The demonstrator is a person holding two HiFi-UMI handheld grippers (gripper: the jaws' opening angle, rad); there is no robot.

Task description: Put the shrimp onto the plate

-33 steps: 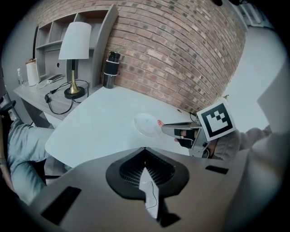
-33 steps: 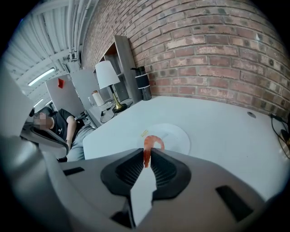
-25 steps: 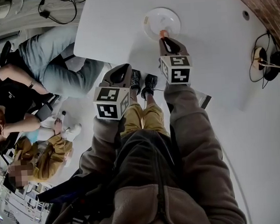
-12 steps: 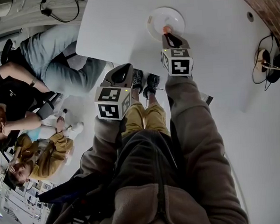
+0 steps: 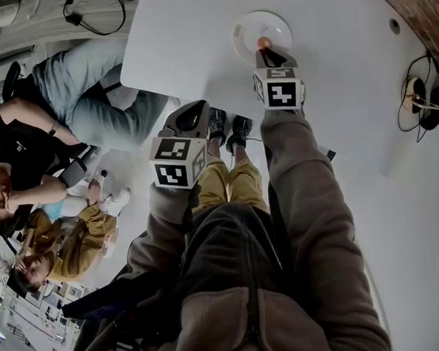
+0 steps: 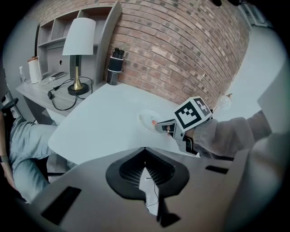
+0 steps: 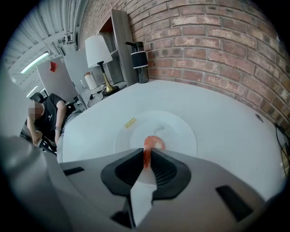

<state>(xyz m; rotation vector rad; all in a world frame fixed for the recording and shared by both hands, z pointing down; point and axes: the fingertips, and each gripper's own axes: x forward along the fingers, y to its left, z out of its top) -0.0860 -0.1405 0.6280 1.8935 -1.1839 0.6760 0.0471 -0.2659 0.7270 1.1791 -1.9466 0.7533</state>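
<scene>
The right gripper (image 7: 147, 156) has its jaws pinched tight on the shrimp (image 7: 153, 144), whose curled end hangs over the near part of the plate (image 7: 179, 131). Bare counter (image 5: 333, 90) lies all round the plate. The left gripper (image 6: 145, 156) has its jaws together, holding nothing, just off the counter's near edge.

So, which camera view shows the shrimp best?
The right gripper view: the shrimp is large and close, clamped between the right gripper's jaws over the white plate. The head view shows only a small orange spot; the left gripper view, a tiny pink dot.
</scene>
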